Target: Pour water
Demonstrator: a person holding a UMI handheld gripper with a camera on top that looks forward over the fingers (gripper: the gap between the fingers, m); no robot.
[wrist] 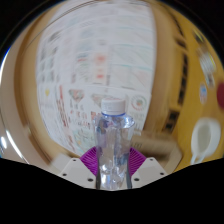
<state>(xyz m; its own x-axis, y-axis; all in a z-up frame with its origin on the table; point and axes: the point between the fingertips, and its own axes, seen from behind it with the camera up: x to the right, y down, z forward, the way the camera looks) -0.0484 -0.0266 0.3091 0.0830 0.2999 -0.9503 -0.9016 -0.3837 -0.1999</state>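
Fingers clamp upright bottle, held level.

The clear bottle has a white cap and faint blue tint, the gripper pads are magenta, and the far wall shows pale patterned tiles.

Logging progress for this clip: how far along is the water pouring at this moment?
Done: the clear plastic water bottle with a white cap sits upright between the gripper fingers, apparently gripped by the magenta pads. In hand: holding it. Left: cap is on, the bottle isn't tilted, and no pouring shows. A white cup-like object stands beyond.
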